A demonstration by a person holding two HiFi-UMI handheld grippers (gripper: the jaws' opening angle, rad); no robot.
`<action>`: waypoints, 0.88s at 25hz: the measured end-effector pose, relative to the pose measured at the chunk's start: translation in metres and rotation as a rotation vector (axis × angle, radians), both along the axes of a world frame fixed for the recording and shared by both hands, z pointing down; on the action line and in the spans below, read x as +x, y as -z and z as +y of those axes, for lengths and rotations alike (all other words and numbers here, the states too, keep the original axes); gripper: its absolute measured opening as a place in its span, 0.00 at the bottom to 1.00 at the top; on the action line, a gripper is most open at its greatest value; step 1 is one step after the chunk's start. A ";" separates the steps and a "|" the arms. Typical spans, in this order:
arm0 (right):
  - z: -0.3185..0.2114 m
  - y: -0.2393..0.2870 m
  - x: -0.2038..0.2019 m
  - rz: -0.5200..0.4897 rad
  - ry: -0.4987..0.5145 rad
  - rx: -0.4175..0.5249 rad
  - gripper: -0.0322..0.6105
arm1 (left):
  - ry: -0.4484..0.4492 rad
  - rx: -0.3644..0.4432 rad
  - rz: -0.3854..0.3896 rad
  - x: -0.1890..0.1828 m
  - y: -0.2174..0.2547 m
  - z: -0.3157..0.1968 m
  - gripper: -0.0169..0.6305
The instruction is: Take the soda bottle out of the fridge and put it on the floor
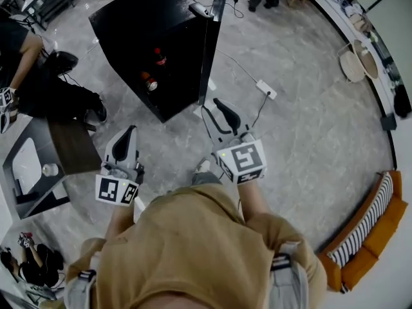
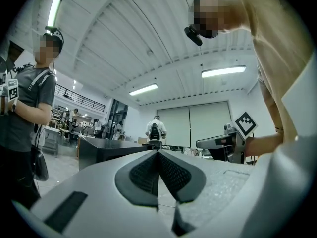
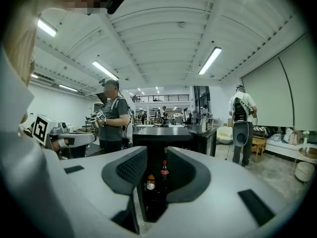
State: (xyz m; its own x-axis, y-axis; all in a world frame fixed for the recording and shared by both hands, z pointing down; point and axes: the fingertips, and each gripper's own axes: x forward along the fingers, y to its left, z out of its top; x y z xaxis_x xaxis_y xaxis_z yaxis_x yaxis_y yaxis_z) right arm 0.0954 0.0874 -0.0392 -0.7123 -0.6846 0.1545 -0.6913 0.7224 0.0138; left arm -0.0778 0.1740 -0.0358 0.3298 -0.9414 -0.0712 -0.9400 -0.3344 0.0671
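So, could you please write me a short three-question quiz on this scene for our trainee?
1. True or false: the fridge is shut.
2. Which gripper has its jaws apart? A: left gripper. B: right gripper.
3. Where is the soda bottle?
Key: 1 false, its door stands open; 2 B; 3 upright inside the fridge, held by neither gripper.

Smooth black fridge (image 1: 145, 31), polished grey stone-look floor (image 1: 302, 108), matt grey plastic jaws, dark textured pads (image 3: 126, 168).
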 end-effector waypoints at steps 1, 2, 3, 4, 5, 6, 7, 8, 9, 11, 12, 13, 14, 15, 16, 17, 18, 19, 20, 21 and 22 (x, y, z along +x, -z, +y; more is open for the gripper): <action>-0.011 -0.001 0.004 -0.006 0.014 -0.001 0.22 | 0.015 -0.004 -0.005 0.005 -0.001 -0.008 0.03; -0.021 -0.004 0.007 -0.013 0.028 -0.002 0.22 | 0.031 -0.009 -0.010 0.010 -0.003 -0.016 0.03; -0.030 -0.006 0.009 -0.021 0.042 -0.003 0.22 | 0.046 -0.015 -0.016 0.014 -0.005 -0.023 0.03; -0.039 -0.009 0.012 -0.028 0.056 -0.006 0.22 | 0.061 -0.021 -0.023 0.018 -0.006 -0.030 0.03; -0.047 -0.012 0.014 -0.034 0.070 -0.012 0.22 | 0.075 -0.027 -0.030 0.021 -0.007 -0.036 0.03; -0.054 -0.015 0.016 -0.038 0.085 -0.020 0.22 | 0.090 -0.031 -0.038 0.023 -0.005 -0.041 0.03; -0.061 -0.018 0.017 -0.040 0.097 -0.029 0.22 | 0.104 -0.033 -0.045 0.024 -0.003 -0.047 0.03; -0.067 -0.020 0.016 -0.042 0.108 -0.040 0.22 | 0.117 -0.034 -0.052 0.023 0.001 -0.052 0.03; -0.073 -0.021 0.014 -0.044 0.116 -0.051 0.22 | 0.128 -0.035 -0.058 0.022 0.005 -0.057 0.03; -0.083 -0.023 0.005 -0.043 0.128 -0.066 0.22 | 0.144 -0.040 -0.070 0.015 0.010 -0.064 0.03; -0.089 -0.025 -0.002 -0.040 0.131 -0.071 0.22 | 0.151 -0.044 -0.073 0.010 0.010 -0.068 0.03; -0.095 -0.027 -0.011 -0.037 0.134 -0.076 0.22 | 0.158 -0.051 -0.071 0.003 0.007 -0.072 0.03; -0.101 -0.031 -0.020 -0.030 0.139 -0.083 0.22 | 0.165 -0.058 -0.067 -0.004 0.004 -0.077 0.03; -0.107 -0.036 -0.027 -0.021 0.147 -0.092 0.22 | 0.172 -0.064 -0.063 -0.010 0.001 -0.082 0.03; -0.110 -0.041 -0.032 -0.011 0.155 -0.100 0.22 | 0.177 -0.068 -0.059 -0.013 -0.002 -0.086 0.03; -0.110 -0.044 -0.035 -0.004 0.163 -0.107 0.23 | 0.181 -0.068 -0.057 -0.014 -0.004 -0.087 0.03; -0.109 -0.047 -0.037 0.003 0.172 -0.117 0.23 | 0.184 -0.066 -0.055 -0.014 -0.004 -0.088 0.03; -0.106 -0.050 -0.039 0.011 0.182 -0.127 0.23 | 0.186 -0.063 -0.051 -0.014 -0.005 -0.088 0.03; -0.104 -0.055 -0.041 0.022 0.190 -0.136 0.23 | 0.185 -0.060 -0.046 -0.015 -0.006 -0.089 0.03; -0.105 -0.060 -0.046 0.033 0.195 -0.143 0.23 | 0.183 -0.058 -0.040 -0.017 -0.009 -0.092 0.03; -0.108 -0.066 -0.052 0.046 0.197 -0.146 0.23 | 0.178 -0.058 -0.035 -0.021 -0.013 -0.097 0.03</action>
State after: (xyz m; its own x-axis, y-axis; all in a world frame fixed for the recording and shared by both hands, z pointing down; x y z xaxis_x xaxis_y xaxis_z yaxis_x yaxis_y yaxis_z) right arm 0.0436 -0.0208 0.0263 -0.8199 -0.5010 0.2769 -0.5378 0.8399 -0.0729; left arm -0.0988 0.0774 -0.0224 0.1592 -0.9872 -0.0062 -0.9861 -0.1593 0.0483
